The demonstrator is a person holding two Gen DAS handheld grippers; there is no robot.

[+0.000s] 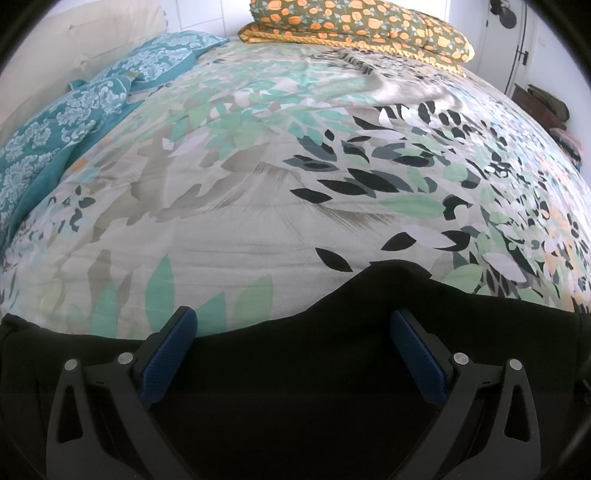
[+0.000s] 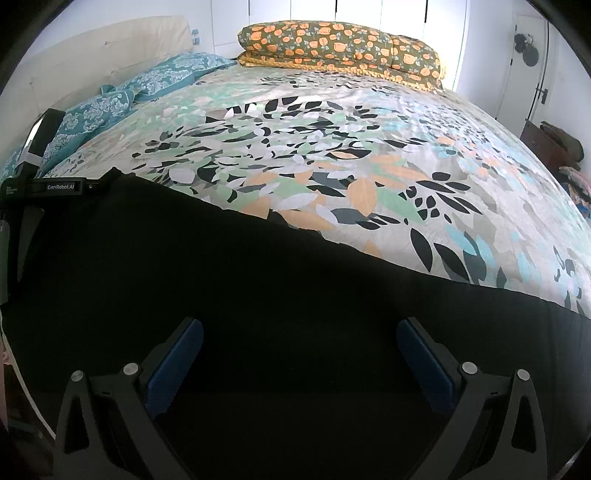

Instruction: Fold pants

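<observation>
Black pants [image 1: 303, 369] lie flat across the near edge of a bed with a leaf-patterned cover [image 1: 258, 184]. My left gripper [image 1: 293, 325] is open, its blue pads wide apart just above the pants' far edge. In the right wrist view the pants [image 2: 258, 295] fill the lower half, and their far edge runs diagonally from upper left to lower right. My right gripper [image 2: 299, 336] is open above the black cloth and holds nothing. The other gripper's black body [image 2: 48, 184] shows at the far left of the right wrist view.
A teal patterned pillow [image 1: 74, 110] lies at the bed's left. A folded orange-flower quilt [image 1: 354, 26] sits at the far end. A cream headboard [image 2: 92, 62] stands left. A dark chest with clothes [image 2: 554, 147] stands by the right wall.
</observation>
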